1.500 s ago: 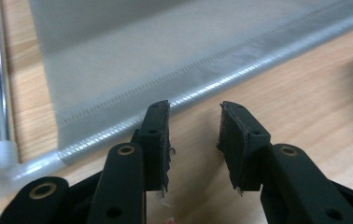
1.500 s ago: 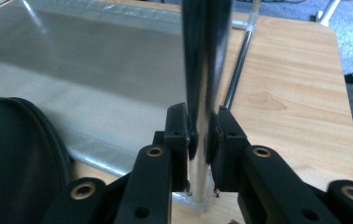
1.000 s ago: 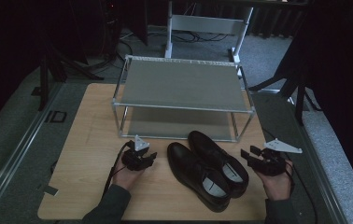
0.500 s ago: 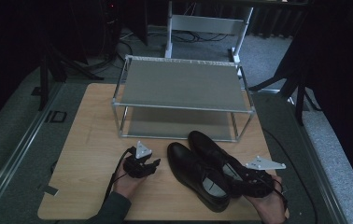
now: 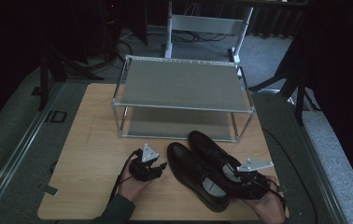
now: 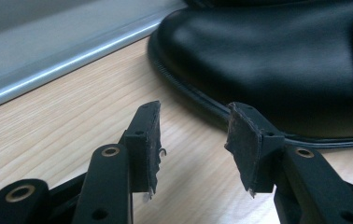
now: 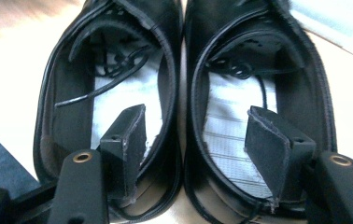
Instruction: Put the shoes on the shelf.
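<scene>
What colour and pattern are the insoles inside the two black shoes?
White with thin grey lines, seen best in the right gripper view on the insoles of the black shoes.

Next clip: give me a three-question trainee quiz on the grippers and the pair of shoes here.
1. True or false: the right gripper is open, with one jaw over each of the two black leather lace-up shoes.
2. Which shoe does the left gripper lie beside? A) the left-hand black shoe, near its toe B) the right-hand black shoe, at its heel C) neither
3. Fill in: behind the shoes on the light wooden table stands a two-tier ______ rack.

Key
1. True; the jaws are spread, one above each white insole.
2. A; its open jaws point at the toe without touching it.
3. Metal, silver-framed with grey shelves, both bare.
</scene>
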